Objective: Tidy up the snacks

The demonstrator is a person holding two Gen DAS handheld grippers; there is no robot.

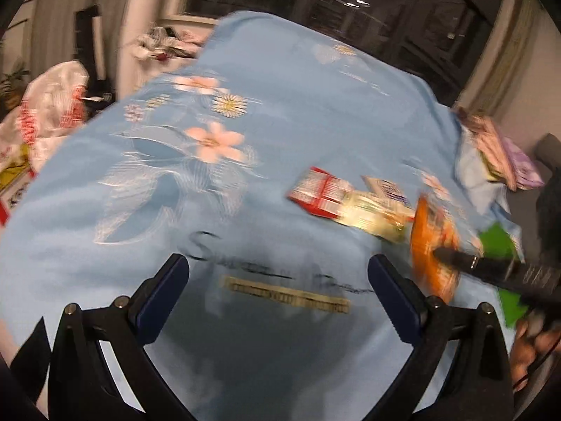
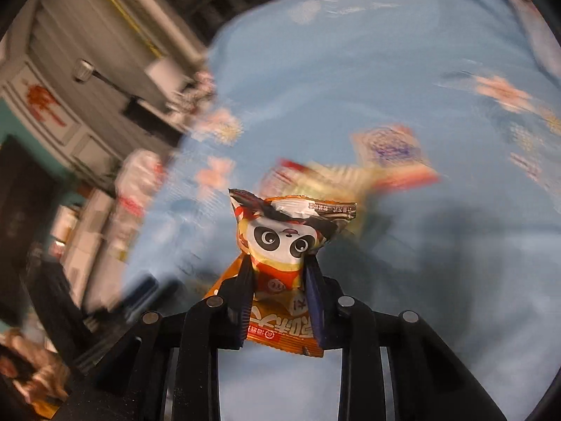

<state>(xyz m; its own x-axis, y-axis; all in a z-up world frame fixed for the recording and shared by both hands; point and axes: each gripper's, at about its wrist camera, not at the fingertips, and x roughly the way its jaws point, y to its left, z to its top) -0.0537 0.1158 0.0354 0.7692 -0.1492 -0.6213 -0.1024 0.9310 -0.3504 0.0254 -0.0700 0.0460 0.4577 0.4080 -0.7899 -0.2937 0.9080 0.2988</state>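
A wide light-blue cloth (image 1: 287,112) printed with pink flowers and daisies covers the surface that carries everything; whether a bed or a worktop lies under it cannot be told. Both views are smeared by blur. On the cloth, toward its right side in the left wrist view, a small group of snacks lies together: a red-and-white packet (image 1: 317,191) touching a yellowish packet (image 1: 373,215), with a blue-printed packet (image 1: 387,187) just behind them. The left gripper (image 1: 278,277) hangs above bare cloth with its jaws spread wide and nothing between them. The right gripper (image 2: 278,273) has its jaws pinching an orange snack bag with a panda face (image 2: 285,242), held upright clear of the cloth; in the left wrist view the same bag (image 1: 433,245) shows just right of the packet group, near a green patch (image 1: 498,242)
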